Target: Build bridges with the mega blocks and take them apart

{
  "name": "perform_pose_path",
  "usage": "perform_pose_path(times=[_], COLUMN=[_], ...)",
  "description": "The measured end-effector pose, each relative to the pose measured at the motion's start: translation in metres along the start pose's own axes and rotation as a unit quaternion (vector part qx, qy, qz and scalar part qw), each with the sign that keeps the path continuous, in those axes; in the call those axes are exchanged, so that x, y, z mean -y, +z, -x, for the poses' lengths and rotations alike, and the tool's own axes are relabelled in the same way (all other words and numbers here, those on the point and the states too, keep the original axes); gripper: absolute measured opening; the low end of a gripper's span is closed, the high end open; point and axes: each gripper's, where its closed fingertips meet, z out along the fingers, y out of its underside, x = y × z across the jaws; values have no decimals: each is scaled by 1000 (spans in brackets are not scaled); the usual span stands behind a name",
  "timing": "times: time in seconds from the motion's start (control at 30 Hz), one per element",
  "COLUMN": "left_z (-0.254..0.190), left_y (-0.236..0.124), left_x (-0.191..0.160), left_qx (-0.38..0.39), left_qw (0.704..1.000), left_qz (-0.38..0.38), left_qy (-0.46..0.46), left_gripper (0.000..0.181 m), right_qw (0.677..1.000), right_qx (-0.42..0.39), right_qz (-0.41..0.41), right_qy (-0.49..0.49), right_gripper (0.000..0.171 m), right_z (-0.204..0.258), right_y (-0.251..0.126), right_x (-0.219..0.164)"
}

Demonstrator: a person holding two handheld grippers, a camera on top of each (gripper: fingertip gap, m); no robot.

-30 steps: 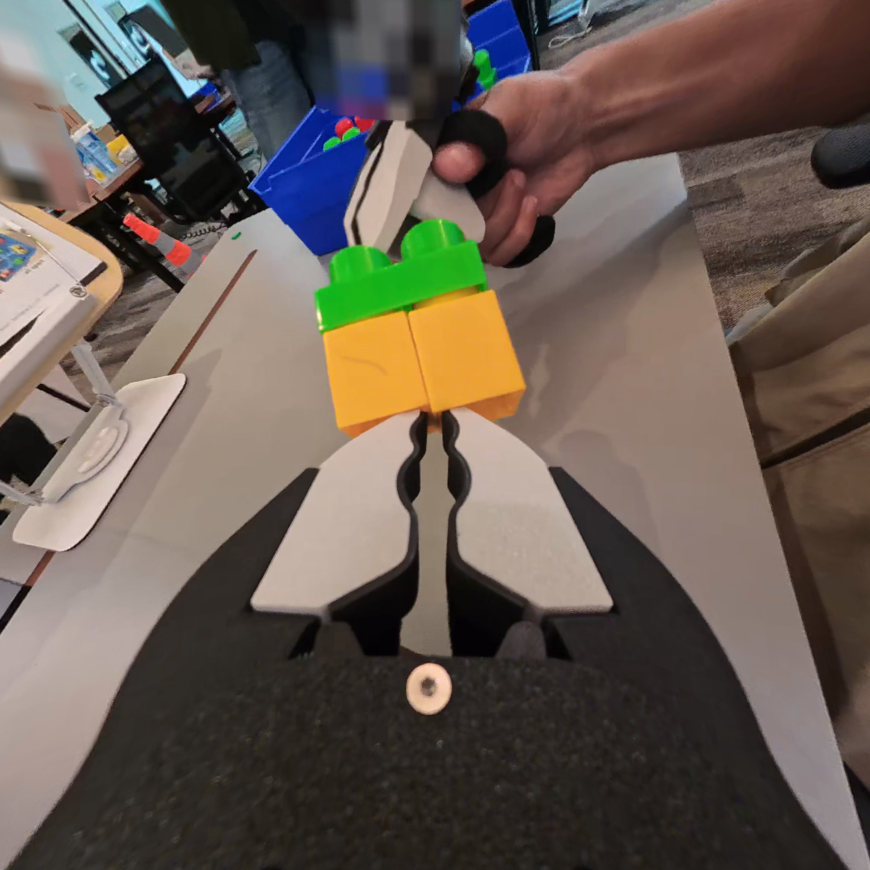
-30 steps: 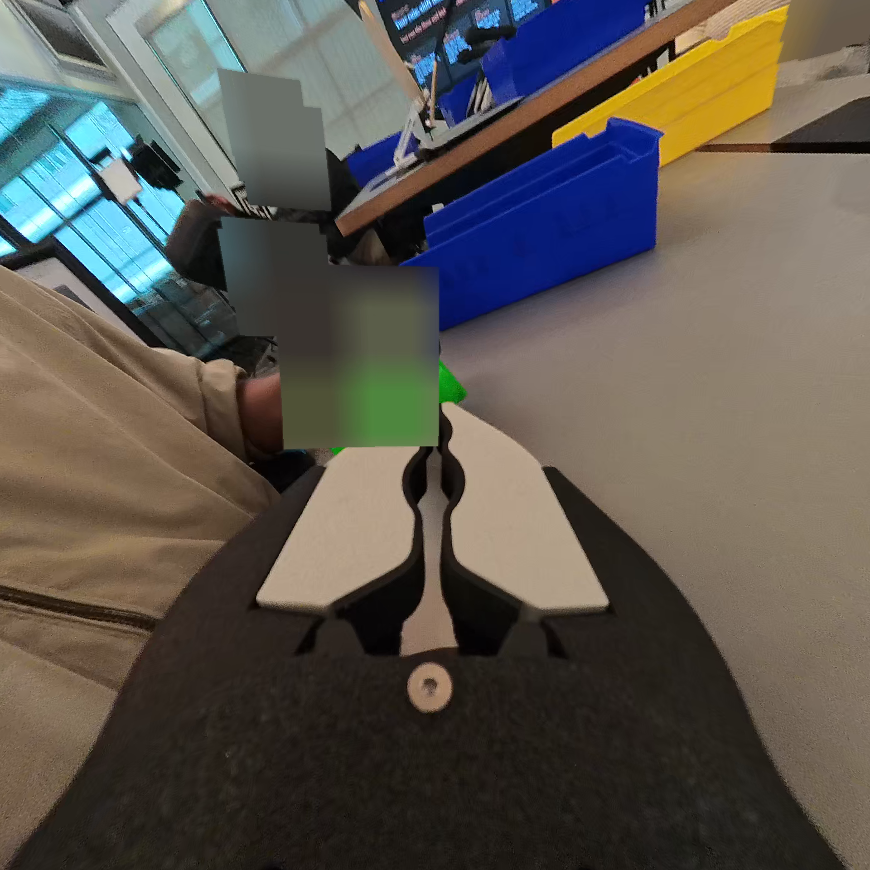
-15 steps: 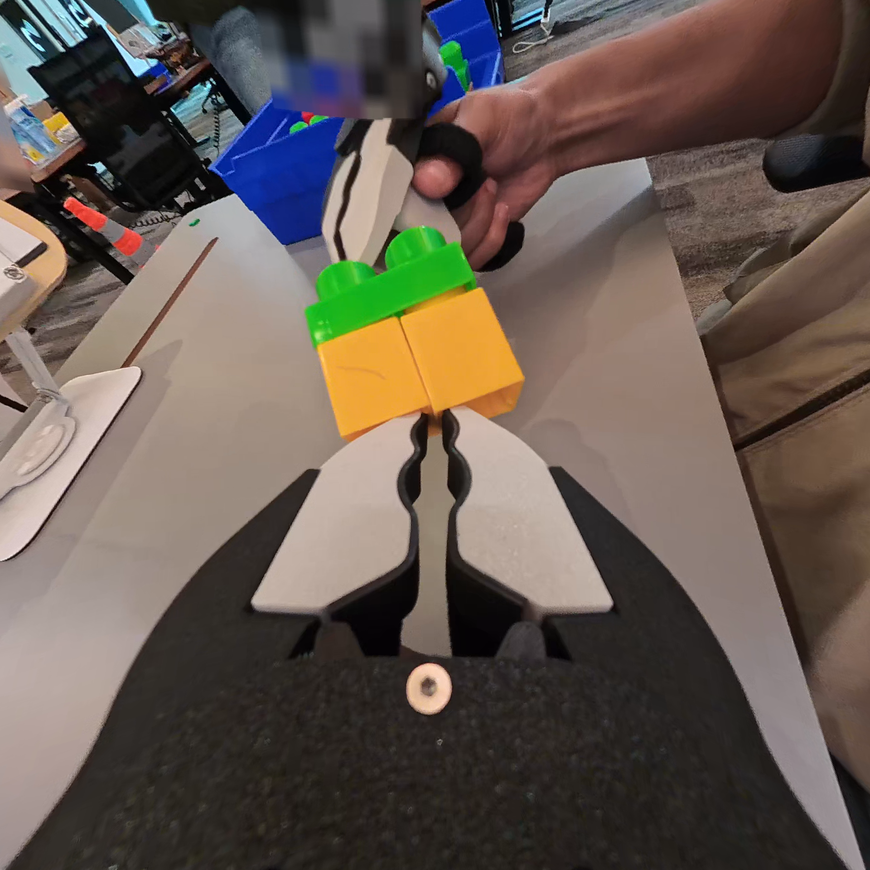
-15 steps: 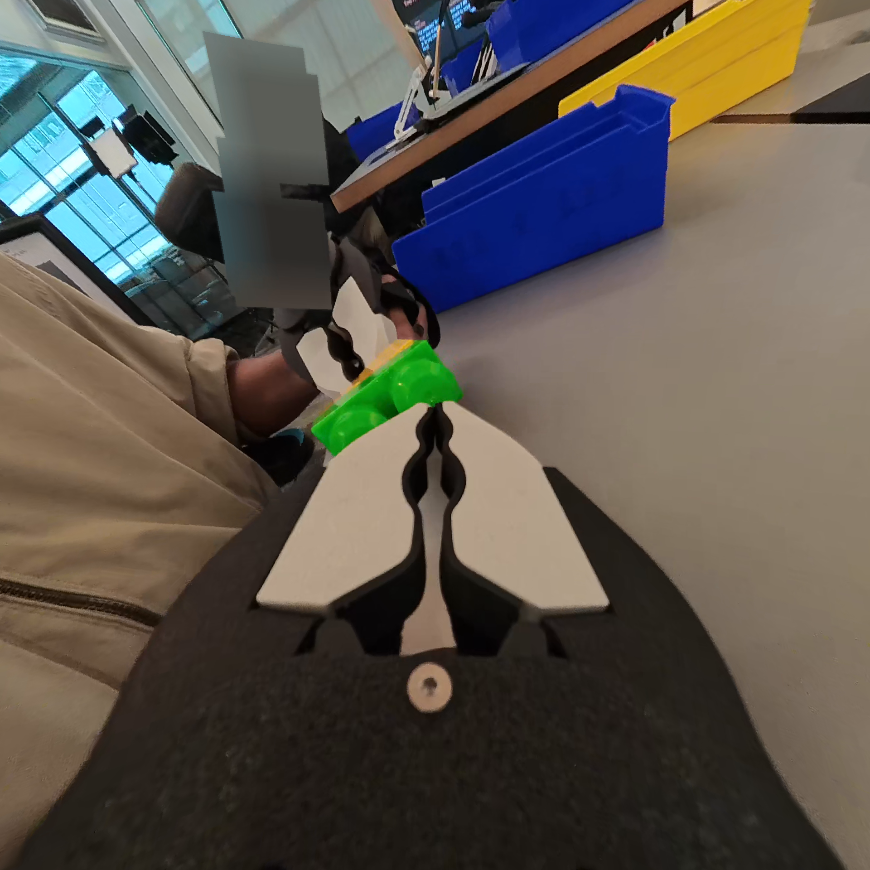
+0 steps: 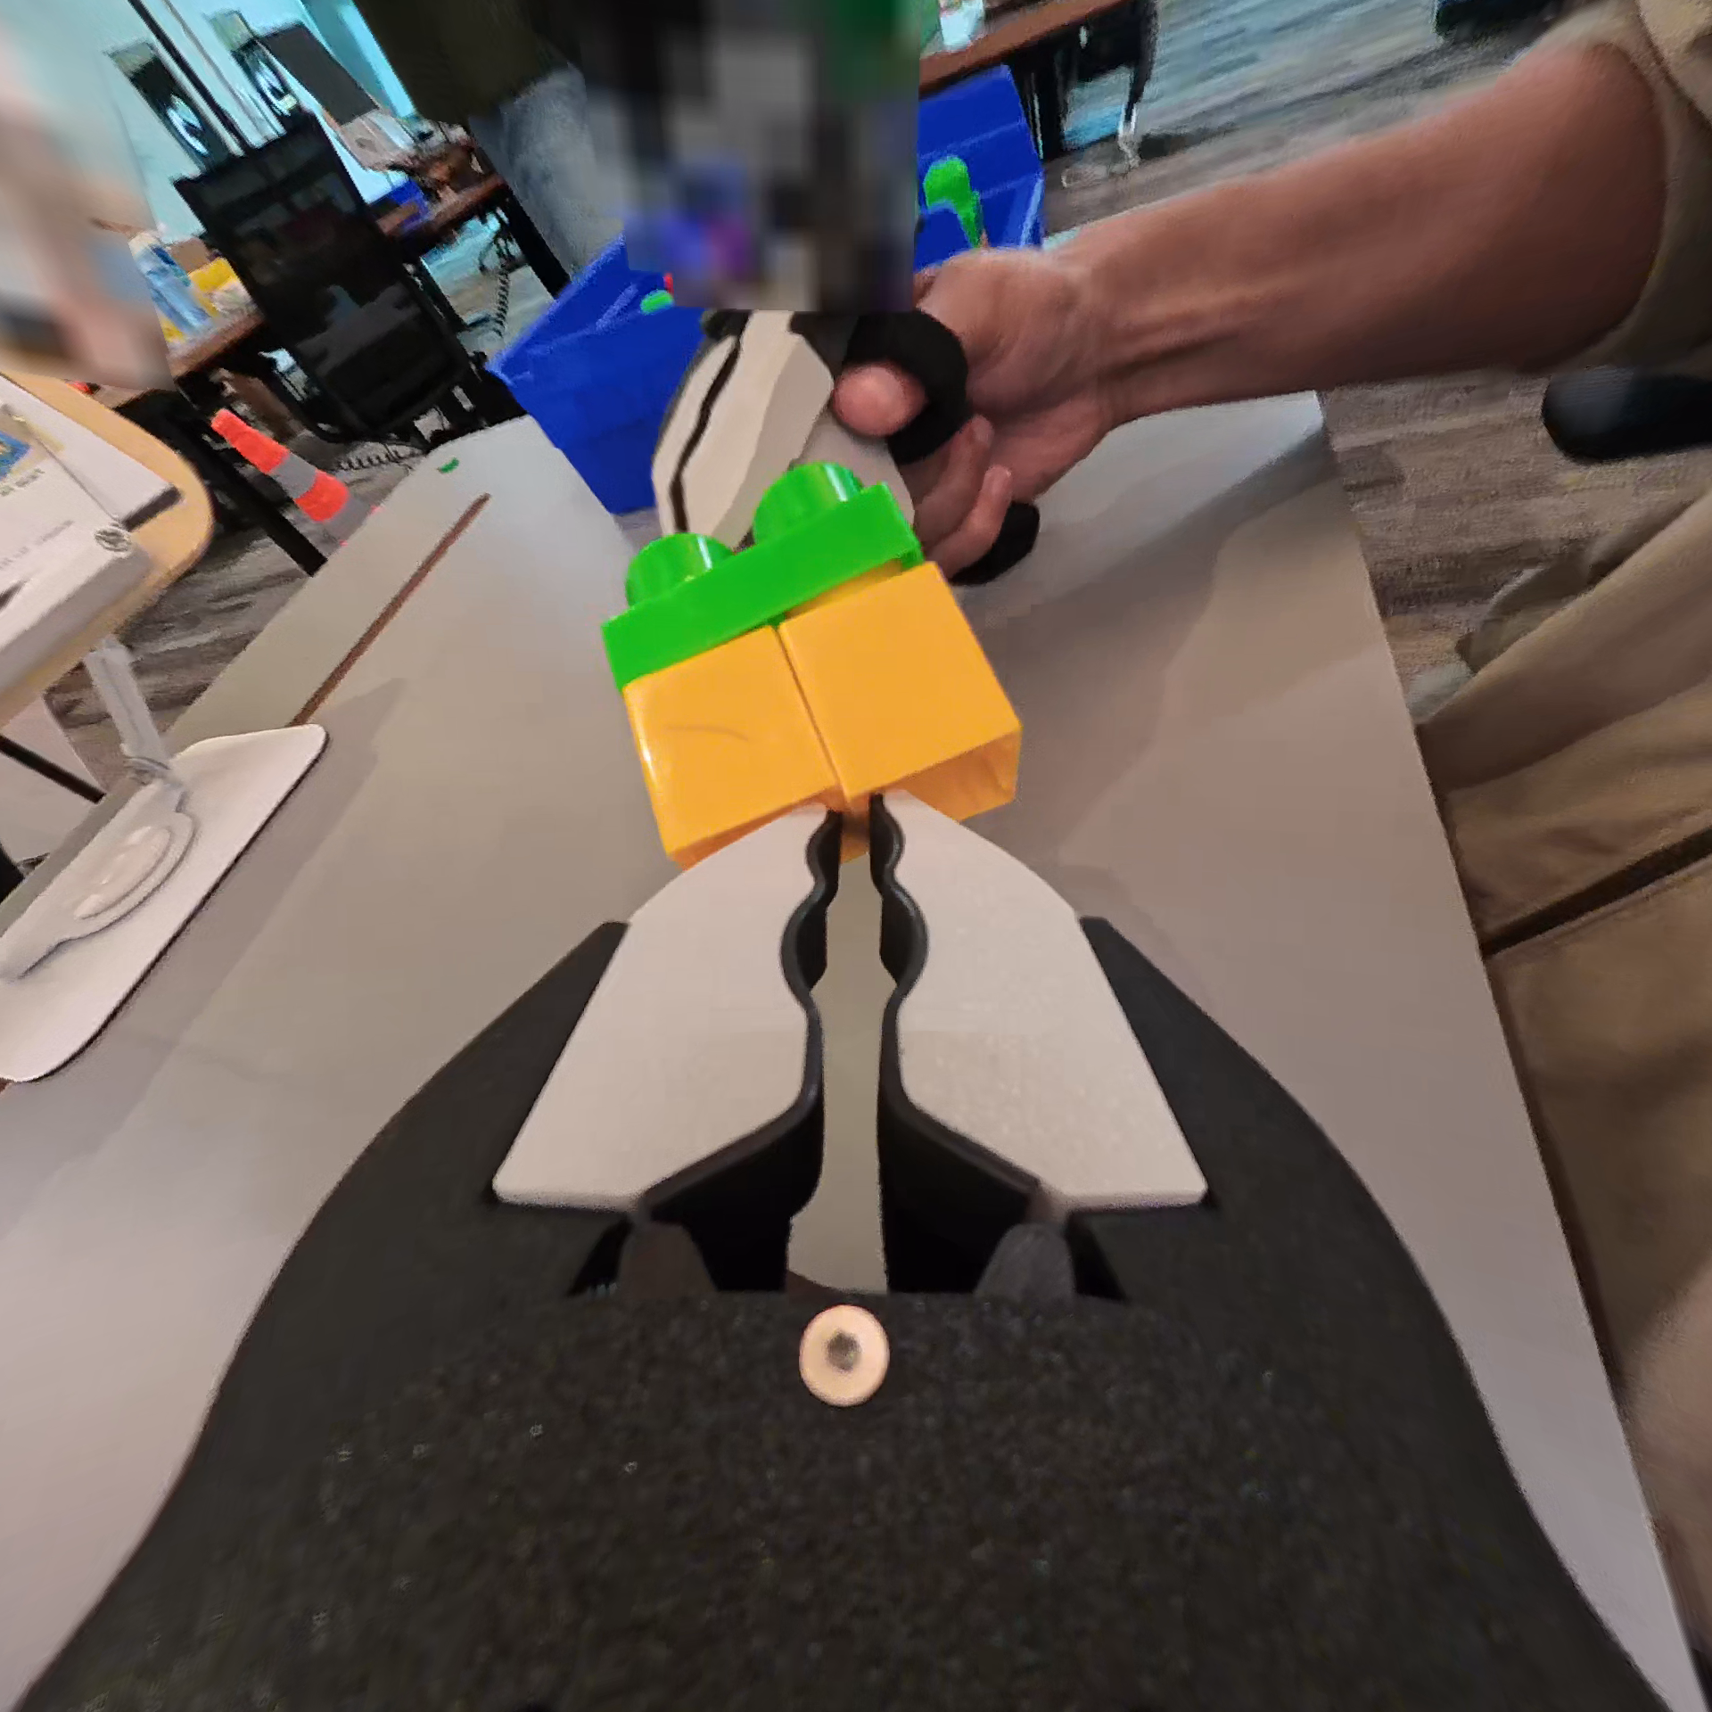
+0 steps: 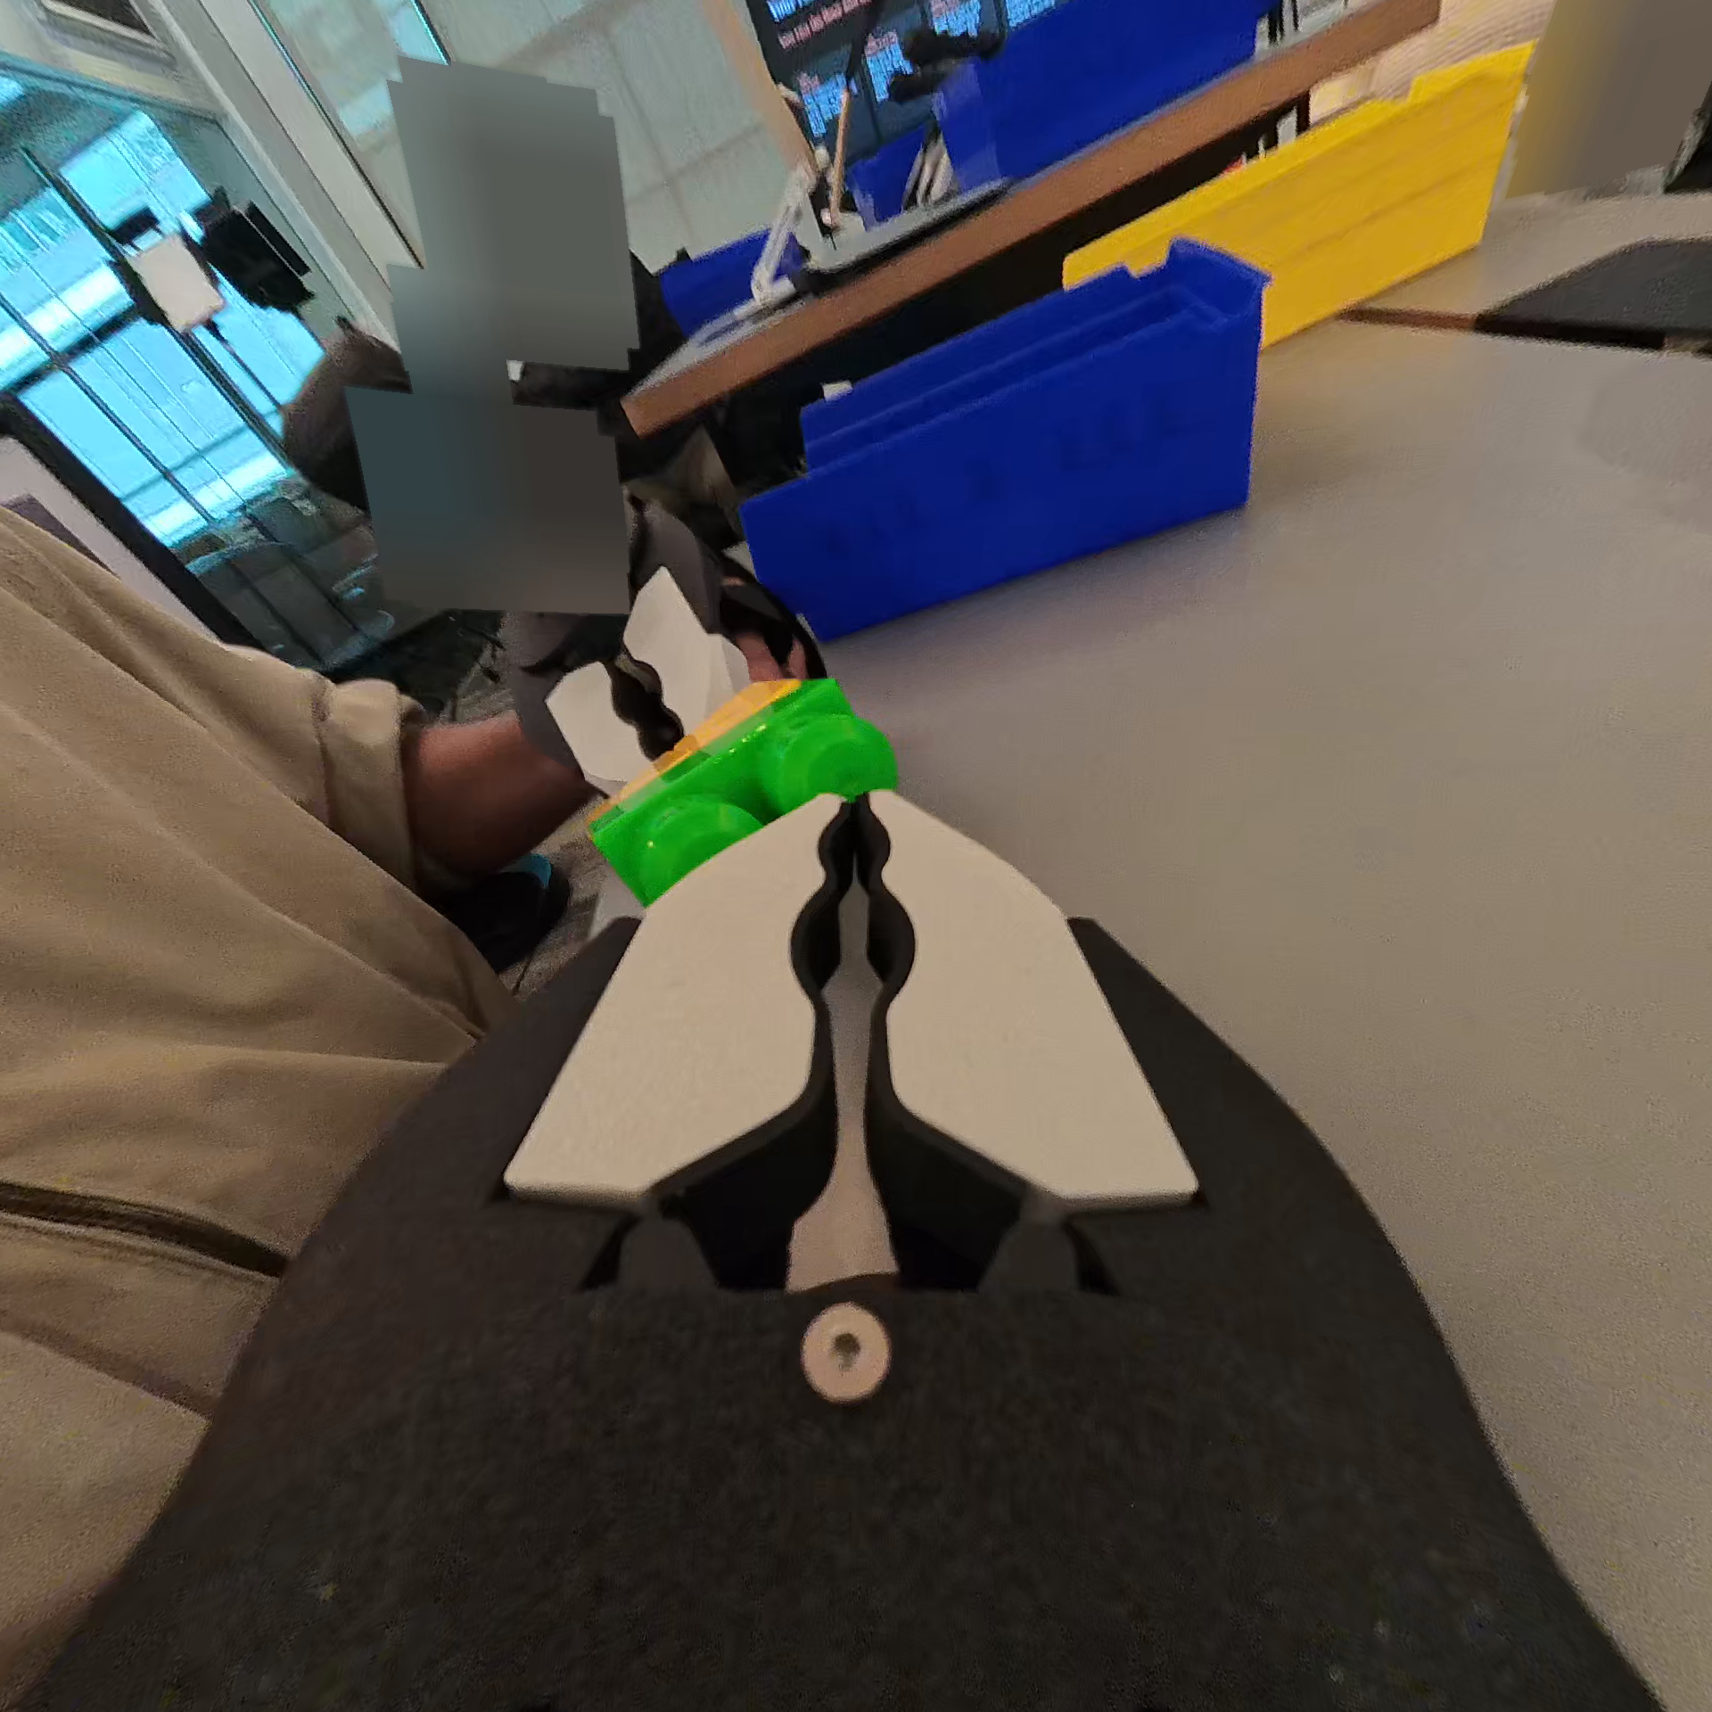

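Note:
A small bridge, two yellow blocks point(image 5: 732, 769) side by side capped by a green two-stud block point(image 5: 760, 584), is held in the air above the grey table point(image 5: 1204, 741). My left gripper point(image 5: 854, 815) is shut on the yellow blocks' lower edge at their seam. My right gripper point(image 5: 713, 519), held by a hand point(image 5: 1000, 408), is shut with its tips against the green block between the studs. In the right wrist view, my right gripper point(image 6: 857, 806) touches the green block point(image 6: 741, 797) at its right stud. The left gripper point(image 6: 648, 732) shows beyond the bridge.
A blue bin point(image 5: 593, 398) holding loose blocks stands at the table's far end; it also shows in the right wrist view point(image 6: 1000, 482), with a yellow bin point(image 6: 1343, 213) behind. A white stand base point(image 5: 139, 871) lies at the left. A person's tan clothing point(image 5: 1593, 834) borders the right edge. About 7 cm separates my left fingertips from my right.
The bridge stays in my left gripper. My right gripper has stayed at the green block's studs, and both have shifted slightly together against the background.

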Motion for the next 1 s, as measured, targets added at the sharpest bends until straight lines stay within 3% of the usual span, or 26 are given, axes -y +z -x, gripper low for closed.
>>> perform_pose_path(times=[0.17,0.4,1.0], left_z=[6,3,4], left_y=[-10,-6,-4], left_x=[17,12,12], left_qx=[9,-2,2], left_qw=[999,998,994], left_qz=[-40,-45,-69], left_qy=[-21,-54,-82], left_gripper=[5,5,5], right_qw=[998,997,994], right_qx=[28,27,63], right_qz=[-49,-25,-79], right_qy=[-29,-74,-34], right_gripper=[0,0,0], right_z=[19,40,42], right_y=[-12,-11,-7], right_x=[14,8,17])
